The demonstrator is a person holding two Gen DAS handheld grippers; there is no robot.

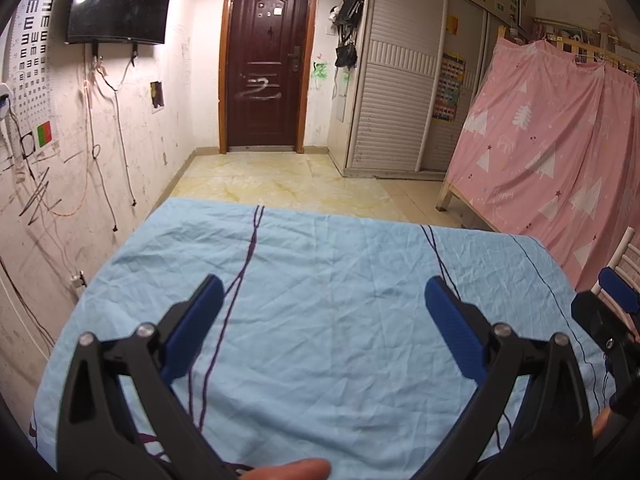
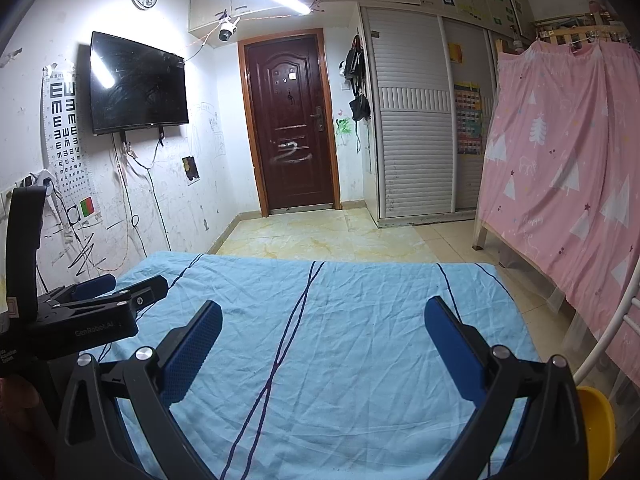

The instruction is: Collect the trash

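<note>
No trash shows in either view. My left gripper [image 1: 324,292] is open and empty, held above a table covered by a wrinkled light blue cloth [image 1: 320,272] with thin dark lines. My right gripper [image 2: 324,316] is open and empty above the same cloth [image 2: 352,320]. The left gripper also shows at the left edge of the right wrist view [image 2: 120,284], and the right gripper at the right edge of the left wrist view [image 1: 616,292]. A yellow container [image 2: 598,428] peeks out at the lower right, mostly hidden behind my right finger.
A dark brown door [image 1: 266,60] stands across a tiled floor [image 1: 280,184]. A TV [image 2: 136,84] hangs on the left wall above loose cables. White wardrobes [image 2: 416,120] and a bed draped in pink cloth [image 2: 560,168] are to the right. A white chair frame [image 2: 612,332] stands near the table.
</note>
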